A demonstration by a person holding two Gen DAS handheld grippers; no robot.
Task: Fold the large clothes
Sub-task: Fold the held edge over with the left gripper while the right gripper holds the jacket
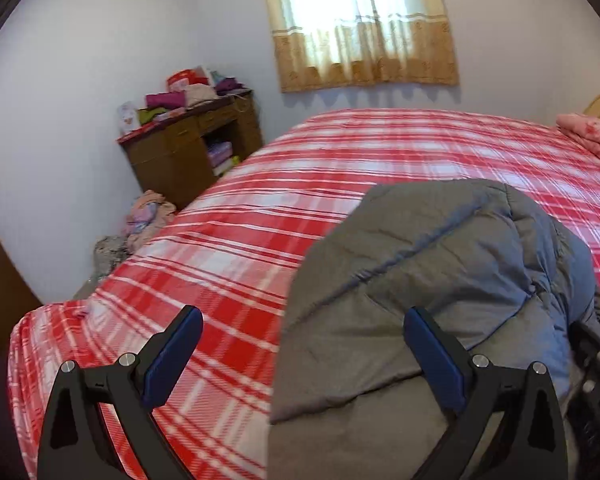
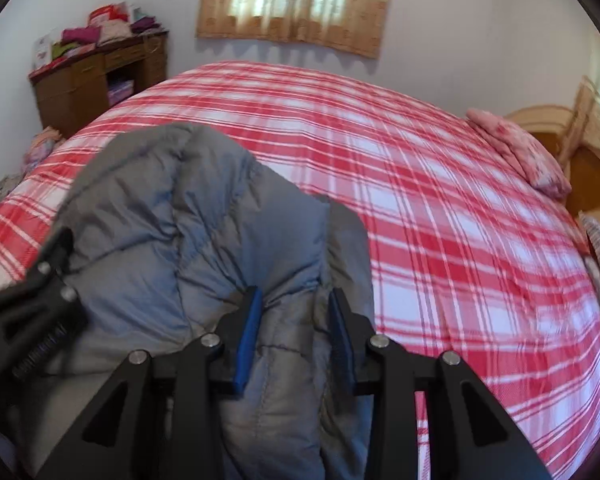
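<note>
Clutter marks the far left of the room: a brown wooden desk (image 1: 192, 152) piled with folded fabrics, with a heap of pale clothes (image 1: 148, 216) on the floor beside it. Moving right, the red-and-white plaid bedspread (image 1: 260, 216) fills the middle, and your left gripper (image 1: 304, 360) hangs over its near edge with its blue-padded fingers spread wide and nothing between them; one pad sits over the plaid, the other over the edge of the grey quilted puffer jacket (image 1: 420, 280). That jacket lies bunched at the near side of the bed, between your two tools. Your right gripper (image 2: 294, 340) has its fingers partly closed around a raised ridge of the jacket, though you cannot tell for sure whether the pads are pressing the fabric or only flanking it. Expect the jacket to be light but bulky, soft and springy, with a smooth shell that may slide; a seam or hem should give a firmer pinch than puffed filling. The right wrist view shows the pink pillow (image 2: 520, 152) and wooden headboard (image 2: 540, 120) at the far right, which the left view barely catches; the left view alone shows the jacket's left edge against the plaid.
</note>
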